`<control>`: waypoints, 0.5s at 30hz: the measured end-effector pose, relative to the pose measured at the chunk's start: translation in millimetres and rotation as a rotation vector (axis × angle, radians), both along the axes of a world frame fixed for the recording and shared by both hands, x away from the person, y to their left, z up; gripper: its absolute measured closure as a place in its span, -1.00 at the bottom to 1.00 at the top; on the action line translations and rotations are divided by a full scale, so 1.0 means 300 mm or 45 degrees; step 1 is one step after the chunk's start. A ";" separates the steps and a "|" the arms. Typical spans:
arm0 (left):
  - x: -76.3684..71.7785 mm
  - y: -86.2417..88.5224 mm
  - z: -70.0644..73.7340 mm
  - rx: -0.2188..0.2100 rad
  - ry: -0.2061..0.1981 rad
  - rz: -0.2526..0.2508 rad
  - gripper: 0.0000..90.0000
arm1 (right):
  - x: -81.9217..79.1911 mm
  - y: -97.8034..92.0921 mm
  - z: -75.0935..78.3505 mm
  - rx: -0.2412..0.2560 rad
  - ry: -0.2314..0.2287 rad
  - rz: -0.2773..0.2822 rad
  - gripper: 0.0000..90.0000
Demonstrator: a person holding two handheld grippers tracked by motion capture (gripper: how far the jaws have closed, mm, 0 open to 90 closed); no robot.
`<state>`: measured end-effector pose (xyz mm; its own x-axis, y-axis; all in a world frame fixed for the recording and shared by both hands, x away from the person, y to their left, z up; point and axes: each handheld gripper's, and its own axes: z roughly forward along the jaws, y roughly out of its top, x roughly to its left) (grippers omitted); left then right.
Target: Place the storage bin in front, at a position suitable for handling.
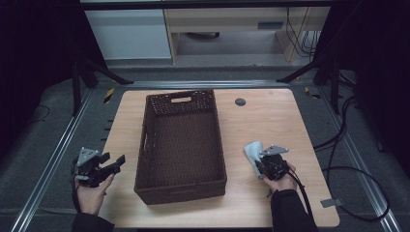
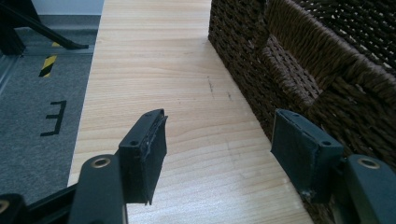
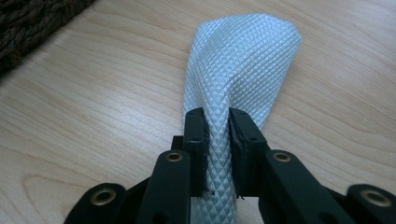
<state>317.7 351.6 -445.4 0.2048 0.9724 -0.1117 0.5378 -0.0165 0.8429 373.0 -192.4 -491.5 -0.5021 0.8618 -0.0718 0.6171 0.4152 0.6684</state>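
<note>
A dark brown woven basket [image 1: 145, 145] stands empty in the middle of the wooden table, its long side running away from me. My right gripper [image 1: 259, 164] [image 3: 217, 116] sits to the right of the basket, shut on a pale blue-white textured cloth [image 1: 252, 150] [image 3: 243, 60] that bunches up between its jaws and rests on the tabletop. My left gripper [image 1: 117, 162] [image 2: 217, 137] hovers at the table's left edge beside the basket wall [image 2: 299, 70], jaws wide apart with nothing between them.
A small dark round disc [image 1: 240, 102] lies on the table [image 1: 270, 121] behind the cloth, at the far right. Metal rails run along the floor on both sides, and cables trail on the floor to the right.
</note>
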 end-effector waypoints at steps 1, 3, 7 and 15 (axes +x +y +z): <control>-0.001 0.000 0.001 -0.002 0.000 0.001 -0.22 | -0.001 -0.002 0.002 0.001 0.003 -0.007 0.78; -0.003 0.000 0.006 -0.010 -0.009 0.001 -0.21 | -0.002 -0.013 0.009 0.007 -0.003 -0.017 0.79; -0.010 -0.002 0.024 -0.041 -0.035 -0.002 -0.19 | -0.010 -0.075 0.039 0.055 -0.058 -0.082 0.79; -0.017 -0.043 0.069 -0.060 -0.086 -0.057 -0.18 | -0.021 -0.227 0.027 0.055 -0.033 -0.256 0.78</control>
